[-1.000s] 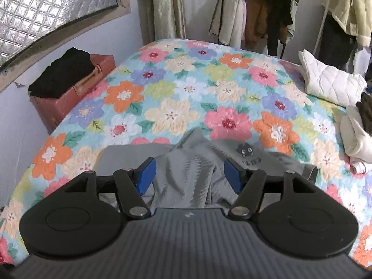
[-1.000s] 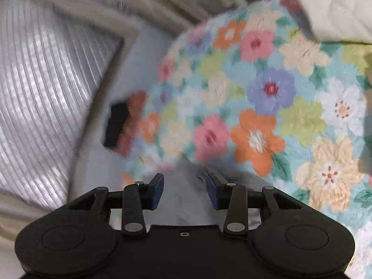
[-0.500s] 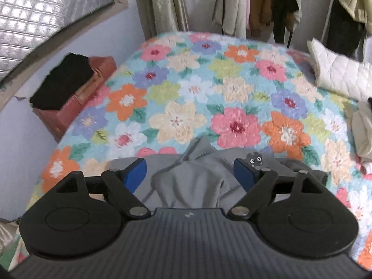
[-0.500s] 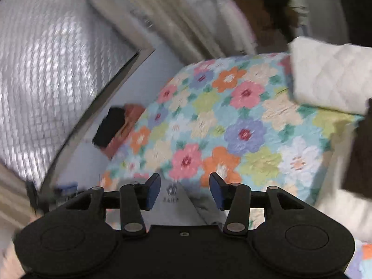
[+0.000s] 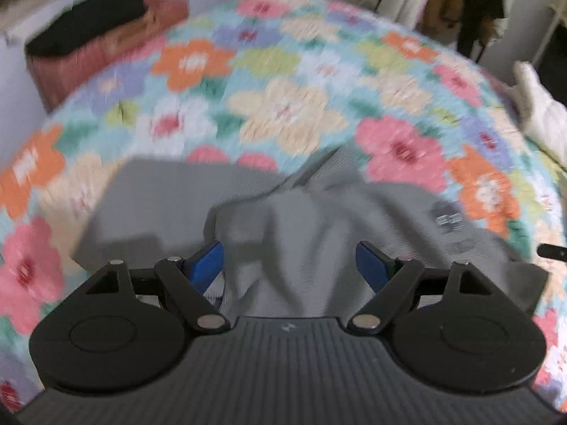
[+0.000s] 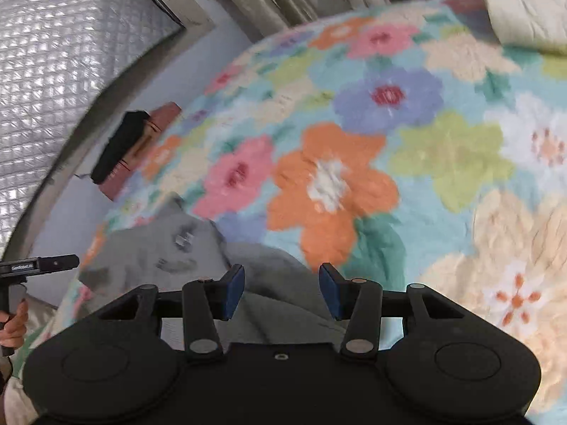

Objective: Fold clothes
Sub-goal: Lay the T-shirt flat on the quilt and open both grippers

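A grey knit garment (image 5: 319, 219) lies crumpled on the floral bedspread (image 5: 283, 106), with a flat folded part at its left and a small dark logo at its right. My left gripper (image 5: 288, 253) hovers just over its bunched middle, jaws open and blue pads clear of the cloth. In the right wrist view the same garment (image 6: 141, 248) spreads at lower left. My right gripper (image 6: 281, 272) is open above its right-hand edge, with nothing between the pads. The left gripper's body (image 6: 39, 265) and the person's hand (image 6: 14, 322) show at the far left.
A reddish-brown case (image 5: 117, 42) with a black cloth (image 5: 88, 24) on it stands beside the bed at left. A white quilted garment (image 5: 542, 117) lies at the right edge. Clothes hang behind the bed (image 5: 478, 0). A silver quilted window cover (image 6: 53, 53) fills the left wall.
Both grippers have dropped towards the bed, so the grey garment looks larger. The left jaws stand wider than a second ago. The right view has rolled and tipped down.
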`<state>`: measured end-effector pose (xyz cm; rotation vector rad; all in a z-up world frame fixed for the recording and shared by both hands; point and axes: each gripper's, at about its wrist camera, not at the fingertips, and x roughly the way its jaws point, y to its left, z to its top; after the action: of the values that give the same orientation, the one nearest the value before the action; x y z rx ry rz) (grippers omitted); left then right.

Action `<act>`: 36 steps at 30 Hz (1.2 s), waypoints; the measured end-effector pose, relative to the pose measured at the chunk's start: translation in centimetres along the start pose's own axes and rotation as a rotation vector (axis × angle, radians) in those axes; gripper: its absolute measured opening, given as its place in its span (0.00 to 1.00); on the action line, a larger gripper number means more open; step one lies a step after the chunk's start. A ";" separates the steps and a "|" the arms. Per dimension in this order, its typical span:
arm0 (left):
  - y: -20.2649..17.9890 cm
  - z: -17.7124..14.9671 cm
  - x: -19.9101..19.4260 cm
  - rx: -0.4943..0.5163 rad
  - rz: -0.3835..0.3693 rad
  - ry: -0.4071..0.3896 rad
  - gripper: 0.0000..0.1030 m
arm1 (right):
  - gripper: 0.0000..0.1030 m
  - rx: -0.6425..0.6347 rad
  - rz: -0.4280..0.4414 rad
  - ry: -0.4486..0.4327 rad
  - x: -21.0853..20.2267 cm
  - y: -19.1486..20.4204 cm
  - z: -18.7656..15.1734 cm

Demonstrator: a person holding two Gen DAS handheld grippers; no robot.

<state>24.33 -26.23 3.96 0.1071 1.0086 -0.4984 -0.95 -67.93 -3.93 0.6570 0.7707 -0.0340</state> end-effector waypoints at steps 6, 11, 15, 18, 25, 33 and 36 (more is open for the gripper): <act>3.1 -0.5 5.6 -0.040 -0.011 0.012 0.80 | 0.54 -0.046 -0.001 0.047 3.9 -0.4 1.3; 2.8 -0.9 8.0 -0.079 -0.132 0.038 0.89 | 0.59 -0.096 0.064 0.174 8.1 0.9 1.0; 1.1 -2.9 8.4 -0.088 -0.058 0.000 0.69 | 0.20 -0.039 0.197 0.222 9.1 1.7 -0.4; 0.0 -4.2 7.1 -0.039 -0.028 -0.032 0.13 | 0.16 -0.077 0.246 0.192 7.7 3.4 -1.1; 0.3 -6.8 -1.8 -0.010 0.005 -0.162 0.08 | 0.11 -0.302 0.239 0.088 1.7 8.3 -2.0; 5.5 -12.1 -11.2 -0.091 0.063 -0.101 0.08 | 0.09 -0.342 0.113 0.071 -0.2 8.1 -0.6; 6.0 -13.8 -10.1 -0.071 0.130 0.034 0.09 | 0.09 -0.336 0.037 0.089 0.8 7.3 -0.9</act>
<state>11.84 -13.08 4.05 0.1171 1.0441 -0.3423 1.00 -61.45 -1.02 0.3543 0.8264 0.1566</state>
